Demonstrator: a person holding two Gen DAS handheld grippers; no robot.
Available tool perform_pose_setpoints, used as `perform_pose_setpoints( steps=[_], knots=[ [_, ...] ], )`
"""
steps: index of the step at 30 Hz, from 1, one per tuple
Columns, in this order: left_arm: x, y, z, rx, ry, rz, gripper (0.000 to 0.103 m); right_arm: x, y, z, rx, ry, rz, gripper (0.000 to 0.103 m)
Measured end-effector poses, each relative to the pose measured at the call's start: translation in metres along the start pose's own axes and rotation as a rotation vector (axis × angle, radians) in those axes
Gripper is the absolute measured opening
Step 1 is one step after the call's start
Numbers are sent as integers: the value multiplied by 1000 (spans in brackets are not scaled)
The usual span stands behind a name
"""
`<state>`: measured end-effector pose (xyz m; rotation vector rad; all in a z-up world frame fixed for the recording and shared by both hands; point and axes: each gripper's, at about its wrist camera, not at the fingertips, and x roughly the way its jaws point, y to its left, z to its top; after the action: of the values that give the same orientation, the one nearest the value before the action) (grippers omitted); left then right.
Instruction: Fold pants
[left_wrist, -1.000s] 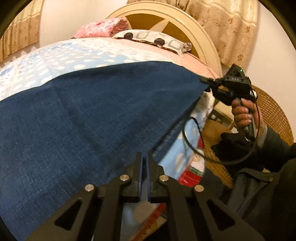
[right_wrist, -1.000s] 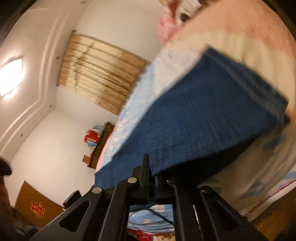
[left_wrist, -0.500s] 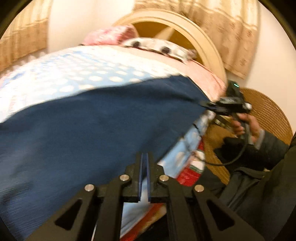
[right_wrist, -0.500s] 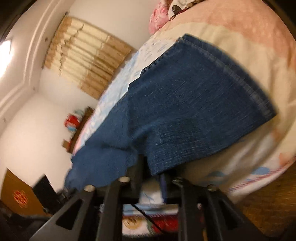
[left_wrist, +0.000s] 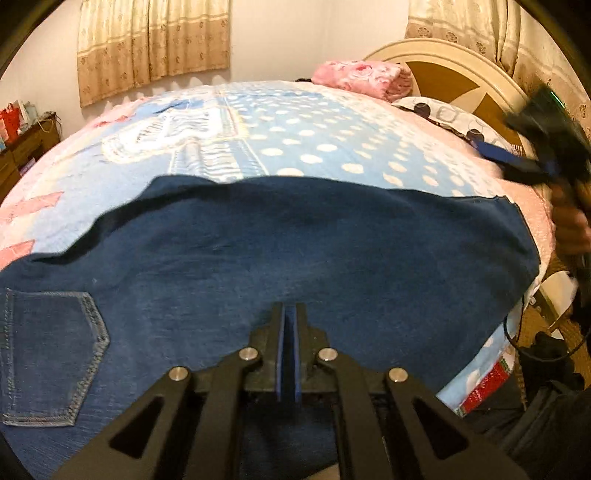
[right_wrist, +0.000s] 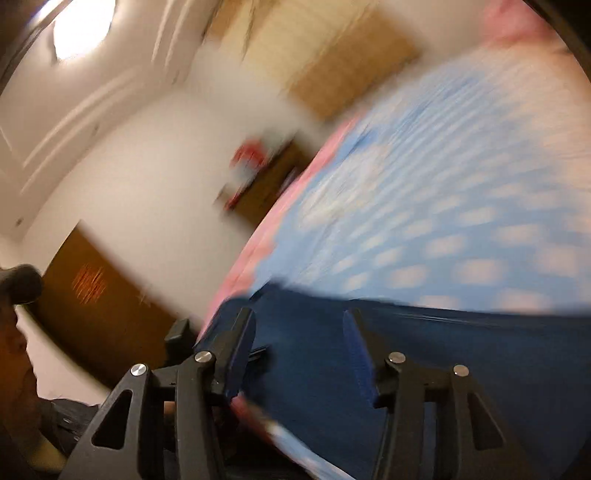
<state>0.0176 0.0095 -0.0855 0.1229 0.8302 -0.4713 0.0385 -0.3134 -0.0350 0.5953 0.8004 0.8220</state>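
Dark blue jeans (left_wrist: 295, 266) lie flat across the near side of the bed, a back pocket (left_wrist: 48, 354) at the left. My left gripper (left_wrist: 289, 317) is shut, its tips low over the denim; whether it pinches cloth I cannot tell. My right gripper (right_wrist: 299, 332) is open and empty above the jeans (right_wrist: 424, 369); that view is motion-blurred. It also shows in the left wrist view (left_wrist: 532, 147), raised at the right beyond the jeans' hem.
The bed has a light blue dotted blanket (left_wrist: 295, 140) with pink borders. A pink folded blanket (left_wrist: 362, 79) and a pillow (left_wrist: 450, 118) lie by the curved headboard (left_wrist: 461, 74). A wicker chair (left_wrist: 546, 325) stands at the right. A dresser (left_wrist: 22, 147) stands far left.
The right gripper let go of the jeans' hem, opened and lifted away. The jeans now lie flat on the bed. The left gripper rose, staying shut.
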Motion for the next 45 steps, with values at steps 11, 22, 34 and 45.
perform_pose_setpoints(
  steps=[11, 22, 34, 45],
  knots=[
    [19, 21, -10, -76, 48, 5, 28, 274, 12, 75, -15, 475, 24, 51],
    [18, 26, -20, -92, 32, -29, 30, 268, 14, 26, 15, 708, 210, 51],
    [20, 18, -18, -72, 22, -43, 42, 339, -10, 55, 261, 776, 329, 58],
    [19, -17, -29, 13, -8, 20, 49, 346, -25, 87, 406, 556, 346, 73]
  ],
)
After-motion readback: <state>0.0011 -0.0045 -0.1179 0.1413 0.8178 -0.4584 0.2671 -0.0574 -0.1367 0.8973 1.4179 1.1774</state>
